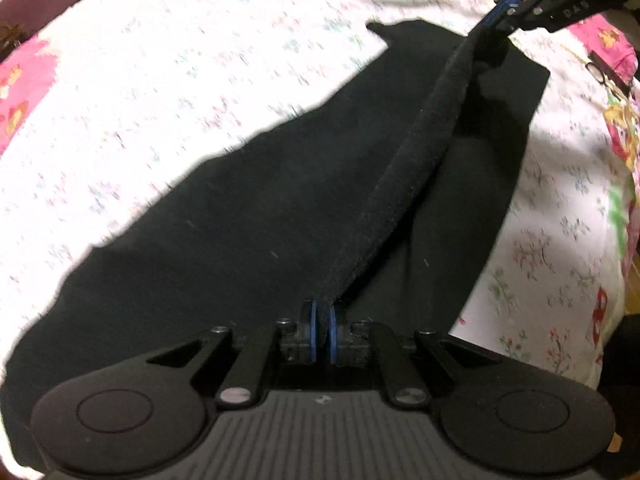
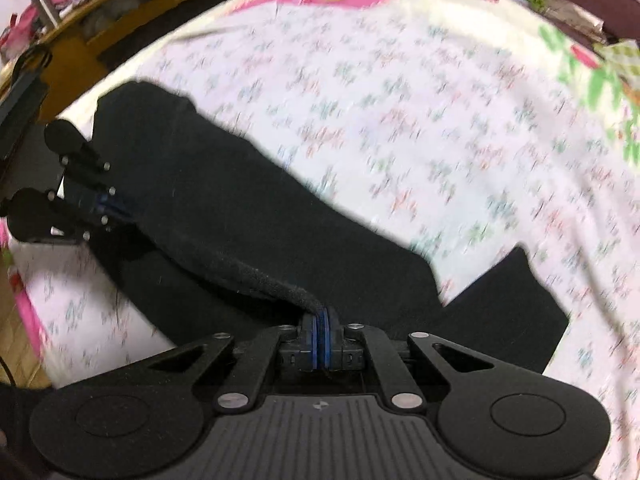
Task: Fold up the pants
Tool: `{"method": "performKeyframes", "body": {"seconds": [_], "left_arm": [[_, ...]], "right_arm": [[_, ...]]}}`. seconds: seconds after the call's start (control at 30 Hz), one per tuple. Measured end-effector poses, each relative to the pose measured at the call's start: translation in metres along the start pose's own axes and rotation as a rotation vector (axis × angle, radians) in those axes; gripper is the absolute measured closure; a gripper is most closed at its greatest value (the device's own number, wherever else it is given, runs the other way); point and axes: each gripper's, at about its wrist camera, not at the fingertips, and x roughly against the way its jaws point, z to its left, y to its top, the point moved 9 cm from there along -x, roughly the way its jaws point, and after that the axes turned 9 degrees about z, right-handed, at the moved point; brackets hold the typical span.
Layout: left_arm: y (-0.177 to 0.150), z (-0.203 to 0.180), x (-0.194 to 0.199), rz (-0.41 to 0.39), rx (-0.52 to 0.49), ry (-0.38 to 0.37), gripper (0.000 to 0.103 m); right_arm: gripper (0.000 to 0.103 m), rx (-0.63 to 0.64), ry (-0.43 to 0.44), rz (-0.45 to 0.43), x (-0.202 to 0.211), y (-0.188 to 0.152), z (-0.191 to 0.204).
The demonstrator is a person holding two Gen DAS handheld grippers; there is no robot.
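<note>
Black pants (image 1: pixel 248 216) lie spread on a floral bedsheet (image 1: pixel 168 64). One thick edge of them, seemingly the waistband (image 1: pixel 404 168), is lifted and stretched taut between both grippers. My left gripper (image 1: pixel 323 312) is shut on one end of that band. My right gripper (image 1: pixel 505 8) pinches the far end at the upper right. In the right wrist view the pants (image 2: pixel 240 216) run from the upper left to the lower right, my right gripper (image 2: pixel 321 315) is shut on the band (image 2: pixel 256 272), and the left gripper (image 2: pixel 114 206) holds the other end at left.
The bedsheet (image 2: pixel 440 128) has pink and green printed borders. A wooden bed frame (image 2: pixel 80 60) with clutter behind it lies at the upper left of the right wrist view. A pair of glasses (image 1: pixel 600 72) rests on the sheet near the right edge.
</note>
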Motion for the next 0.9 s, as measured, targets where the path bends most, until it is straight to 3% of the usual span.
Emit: {"method": "performKeyframes", "body": {"seconds": [0.23,0.43,0.77,0.9], "left_arm": [[0.007,0.018,0.021,-0.047,0.028,-0.002,0.085],[0.009,0.015,0.024,-0.043,-0.012,0.008,0.085],[0.022,0.005,0.025,-0.083,-0.055,0.003,0.085],[0.017,-0.002,0.025,-0.09,-0.058,-0.018,0.085]], "right_arm": [[0.103,0.048,-0.039,-0.047,0.026,0.014,0.0],[0.103,0.076,-0.059,-0.068,0.032,0.023,-0.001],[0.103,0.125,-0.066,-0.002,0.044,0.039,-0.01],[0.103,0.109,-0.064,0.021,0.046,0.021,-0.006]]}}
